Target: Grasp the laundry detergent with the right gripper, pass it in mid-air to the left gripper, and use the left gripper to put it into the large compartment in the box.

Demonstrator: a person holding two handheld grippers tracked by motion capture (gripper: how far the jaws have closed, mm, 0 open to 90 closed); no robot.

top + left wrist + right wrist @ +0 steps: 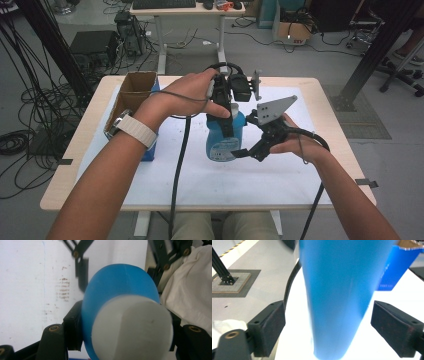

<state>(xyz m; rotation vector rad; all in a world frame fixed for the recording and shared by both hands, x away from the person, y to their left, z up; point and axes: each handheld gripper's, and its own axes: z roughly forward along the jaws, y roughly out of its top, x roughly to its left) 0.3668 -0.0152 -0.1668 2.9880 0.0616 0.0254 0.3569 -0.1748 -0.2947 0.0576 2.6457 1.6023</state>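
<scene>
Gripping blue bottle (117,290) by white cap (132,327), left gripper (231,102), right gripper (329,327) pads apart.

Blue bottle (117,290) with white cap (132,327) is clamped at lower centre by the left gripper (125,330); white table (30,290) lies behind.

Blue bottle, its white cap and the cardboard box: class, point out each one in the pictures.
Blue bottle (223,142): high view, on its labelled body.
White cap (132,327): left gripper view, on its flat top.
Cardboard box (134,90): high view, on its inner wall.
</scene>
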